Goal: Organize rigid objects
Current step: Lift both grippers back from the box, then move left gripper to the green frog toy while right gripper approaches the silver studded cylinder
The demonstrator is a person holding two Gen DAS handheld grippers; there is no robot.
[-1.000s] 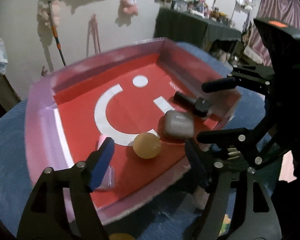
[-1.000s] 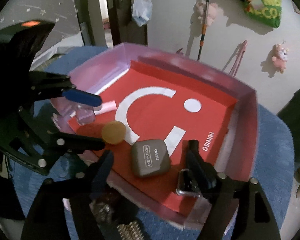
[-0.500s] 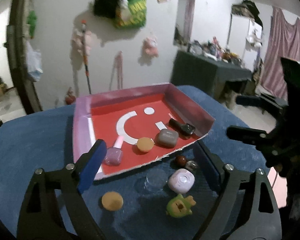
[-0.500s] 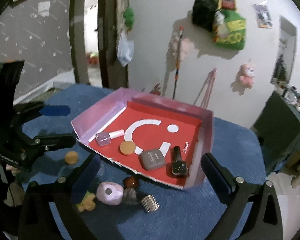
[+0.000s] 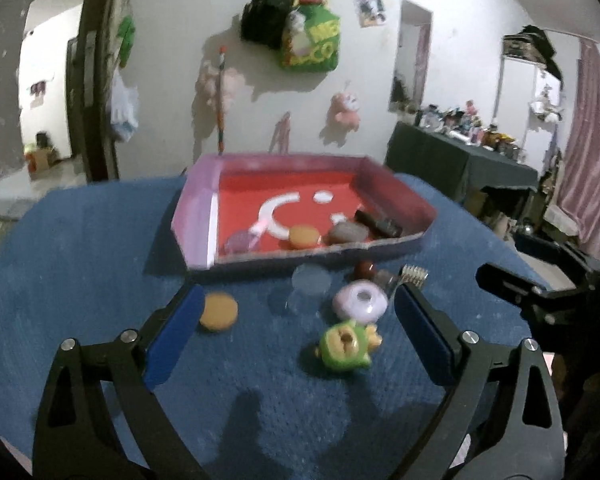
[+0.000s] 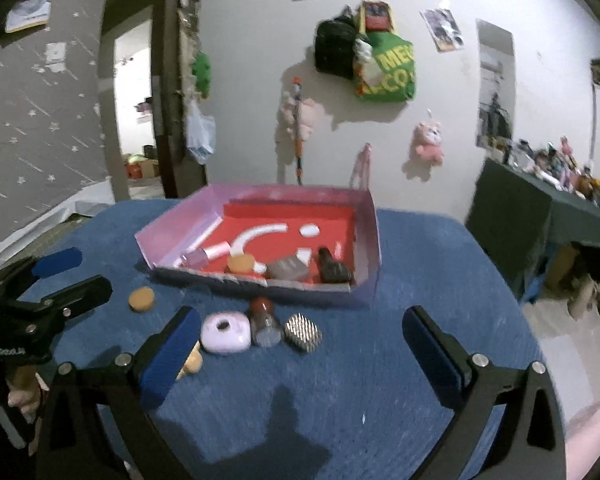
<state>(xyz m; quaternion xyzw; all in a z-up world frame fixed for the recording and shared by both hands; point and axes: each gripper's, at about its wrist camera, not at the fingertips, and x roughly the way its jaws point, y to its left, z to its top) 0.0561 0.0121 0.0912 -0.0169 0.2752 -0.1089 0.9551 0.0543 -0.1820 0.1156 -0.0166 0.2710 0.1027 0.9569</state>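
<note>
A pink-walled red tray [image 5: 196, 220] on the blue cloth holds a nail polish bottle [image 5: 240, 240], an orange disc [image 5: 304, 236], a grey case [image 5: 348, 233] and a black watch [image 5: 378, 222]. In front of the tray lie a second orange disc [image 5: 219, 313], a clear cup [image 5: 311, 280], a lilac case [image 5: 360, 303], a green toy [image 5: 345, 346], a red-capped bottle [image 6: 264, 320] and a spiky metal piece [image 6: 303, 332]. My left gripper [image 5: 298, 298] hovers before them, its jaws opening and gripping nothing. My right gripper [image 6: 301, 320] is wide open and holds nothing.
The blue cloth table [image 6: 420, 264] drops off at its right and near edges. A dark side table [image 6: 540, 216] with clutter stands at the right. A doorway [image 6: 136, 120] opens at the back left. A person's hand [image 6: 20, 396] holds the left gripper's handle.
Both grippers have pulled back from the tray and opened wider. The loose objects in front of the tray have come into view. The tray's contents stay put.
</note>
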